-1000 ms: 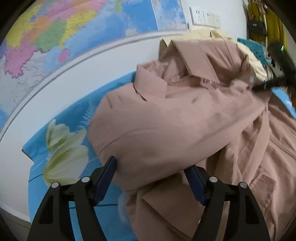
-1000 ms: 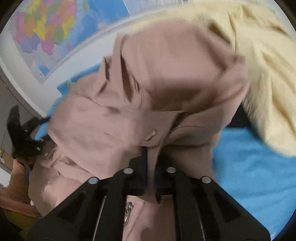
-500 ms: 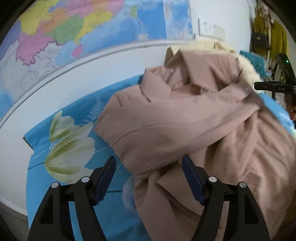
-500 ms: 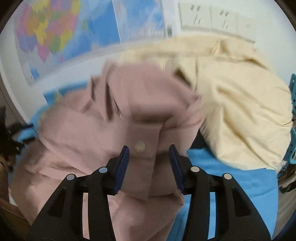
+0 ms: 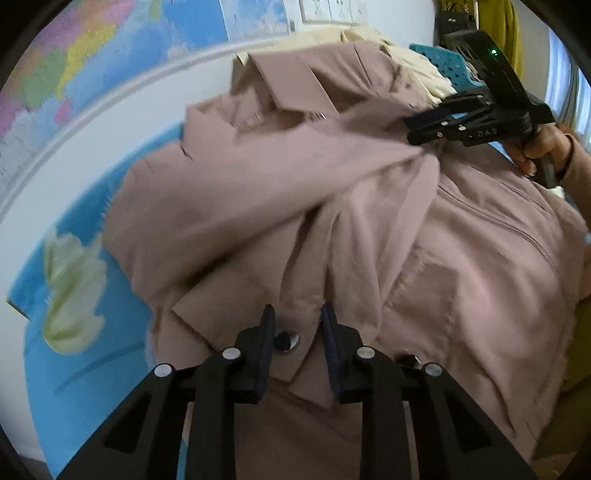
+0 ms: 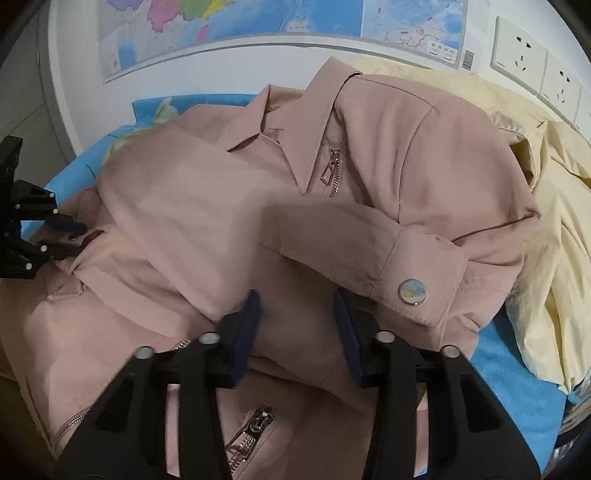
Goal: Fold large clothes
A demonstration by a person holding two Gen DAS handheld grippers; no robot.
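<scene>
A dusty-pink jacket [image 5: 332, 206] with zips and snap buttons lies bunched on the blue cloth; it also shows in the right wrist view [image 6: 406, 155]. My left gripper [image 5: 297, 325] is partly open over a sleeve cuff with a snap button [image 5: 284, 339] and holds nothing. My right gripper [image 6: 295, 325] is open and empty above the jacket, with the other sleeve cuff [image 6: 421, 280] lying just to its right. The right gripper also shows in the left wrist view [image 5: 421, 129], and the left gripper in the right wrist view [image 6: 70, 236].
A blue flowered sheet [image 5: 74, 295] covers the surface. A pale yellow garment [image 6: 554, 229] lies behind and right of the jacket. A wall map [image 6: 258, 18] and wall sockets [image 6: 517, 59] are at the back. A teal basket [image 5: 443, 62] stands far right.
My right gripper let go of the pink sleeve, opened and pulled back. My left gripper narrowed and moved right and forward over the cuff with the snap button.
</scene>
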